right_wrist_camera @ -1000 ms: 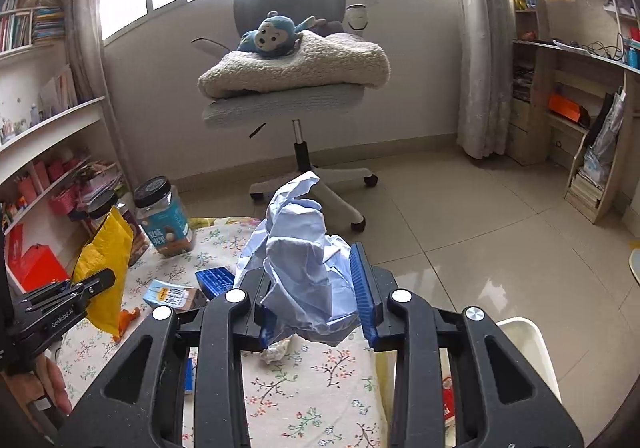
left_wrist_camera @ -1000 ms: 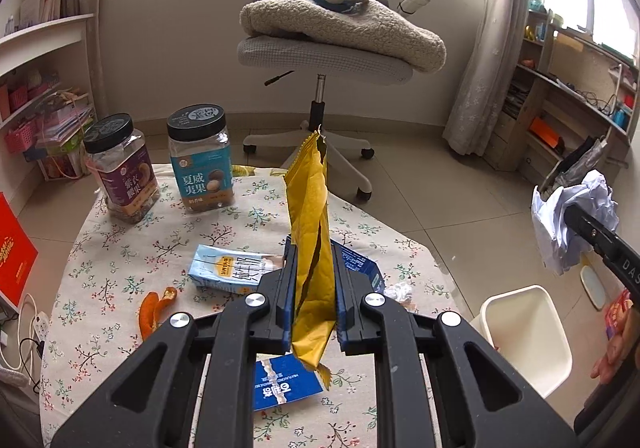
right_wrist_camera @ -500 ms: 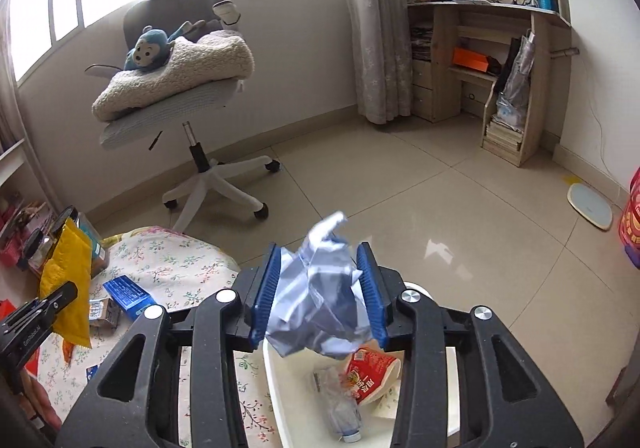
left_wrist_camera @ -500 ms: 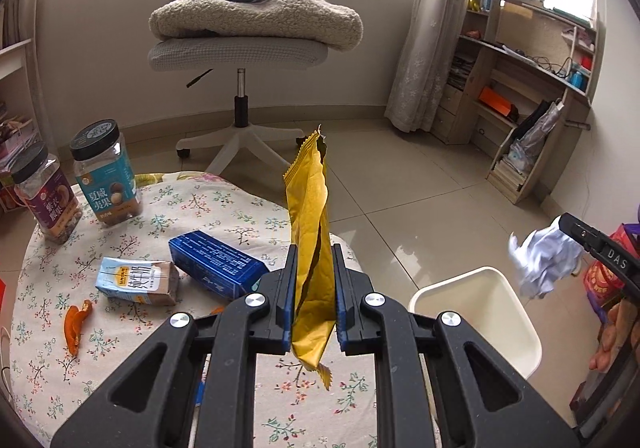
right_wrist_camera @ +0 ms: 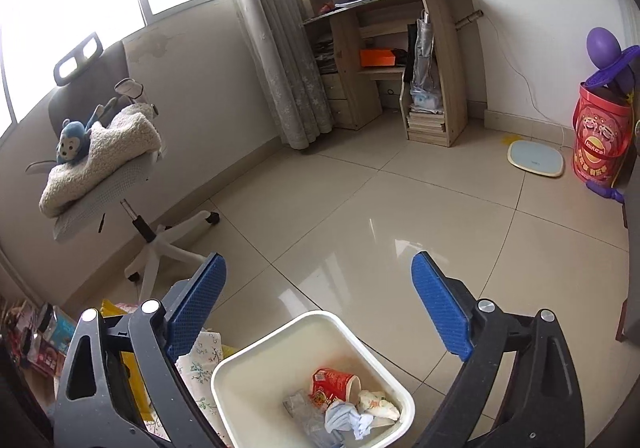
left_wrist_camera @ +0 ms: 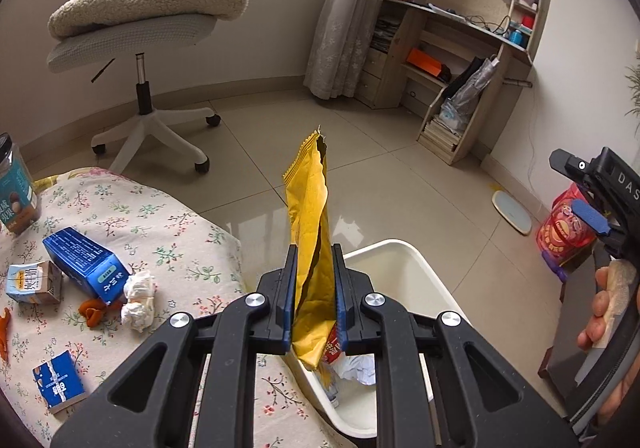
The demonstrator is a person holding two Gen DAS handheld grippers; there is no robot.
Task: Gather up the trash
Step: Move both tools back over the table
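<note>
My left gripper point(left_wrist_camera: 314, 284) is shut on a yellow snack wrapper point(left_wrist_camera: 310, 207) that stands upright, held over the near rim of the white trash bin point(left_wrist_camera: 404, 260). My right gripper point(right_wrist_camera: 318, 312) is open and empty above the bin point(right_wrist_camera: 256, 360). The crumpled pale blue paper point(right_wrist_camera: 344, 420) lies inside the bin with a red cup point(right_wrist_camera: 332, 384) and other scraps. The right gripper also shows at the right edge of the left wrist view point(left_wrist_camera: 592, 199). On the floral table point(left_wrist_camera: 192, 232) lie a blue box point(left_wrist_camera: 86, 264), a small carton point(left_wrist_camera: 34, 282), a tissue wad point(left_wrist_camera: 138, 300), orange peel point(left_wrist_camera: 94, 312) and a blue packet point(left_wrist_camera: 58, 382).
An office chair point(left_wrist_camera: 140, 31) with a blanket and a toy monkey stands behind the table. A wooden desk and shelves point(right_wrist_camera: 392, 59) stand along the far wall. A scale point(right_wrist_camera: 536, 157) and a red drum point(right_wrist_camera: 602, 135) sit on the tiled floor. A jar point(left_wrist_camera: 14, 187) stands at the table's left edge.
My right gripper opened and the crumpled blue paper dropped into the bin. My left gripper swung right with the yellow wrapper, from over the table to the bin's edge.
</note>
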